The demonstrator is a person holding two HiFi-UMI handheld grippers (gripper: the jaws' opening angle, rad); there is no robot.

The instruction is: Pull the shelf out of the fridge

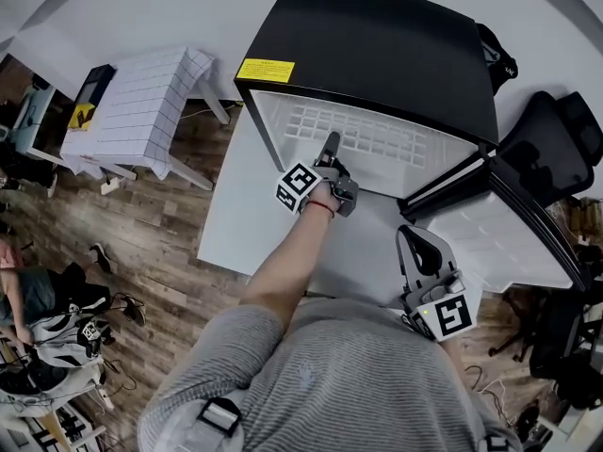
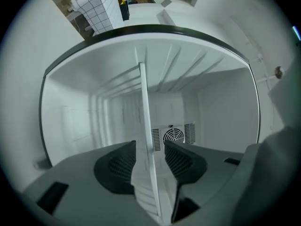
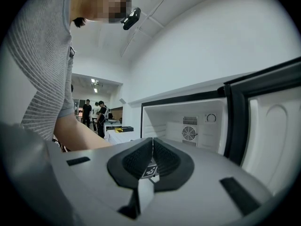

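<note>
A black mini fridge stands open, its door swung out to the right. The white slotted shelf juts from the cavity. My left gripper reaches to the shelf's front edge. In the left gripper view the shelf runs edge-on between the jaws of the left gripper; they stand apart, and a gap shows beside the right pad. My right gripper hangs back at the lower right, shut on nothing. The right gripper view shows its pads meeting, with the fridge ahead.
A white table with a grid cloth stands to the left. A black office chair sits right of the fridge. The fridge rests on a white board over wood floor. A fan vent marks the back wall. People stand far off.
</note>
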